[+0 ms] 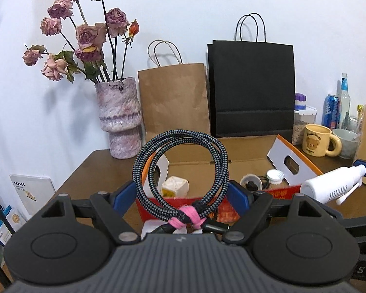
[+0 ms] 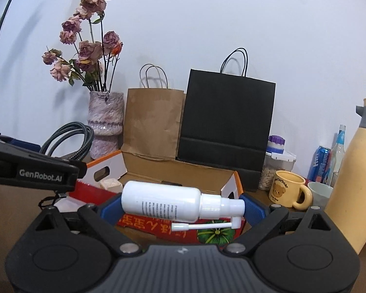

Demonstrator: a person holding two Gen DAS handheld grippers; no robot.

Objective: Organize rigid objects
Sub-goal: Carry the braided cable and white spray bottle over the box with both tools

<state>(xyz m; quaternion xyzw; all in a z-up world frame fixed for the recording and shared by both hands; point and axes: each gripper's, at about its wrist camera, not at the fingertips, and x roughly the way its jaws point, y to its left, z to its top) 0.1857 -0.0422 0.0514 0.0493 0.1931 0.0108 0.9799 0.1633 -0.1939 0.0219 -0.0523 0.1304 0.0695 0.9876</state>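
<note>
Coiled braided cable [image 1: 180, 178], white spray bottle [image 2: 163, 201] sideways

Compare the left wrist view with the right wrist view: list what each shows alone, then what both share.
Left only: a pink tie on the coiled cable held in the left gripper, plus a white cap in the box.
Right only: printed text on the spray bottle held in the right gripper, and green pumpkin art on the box front.
Both: vase, brown bag, black bag, bear mug.
</note>
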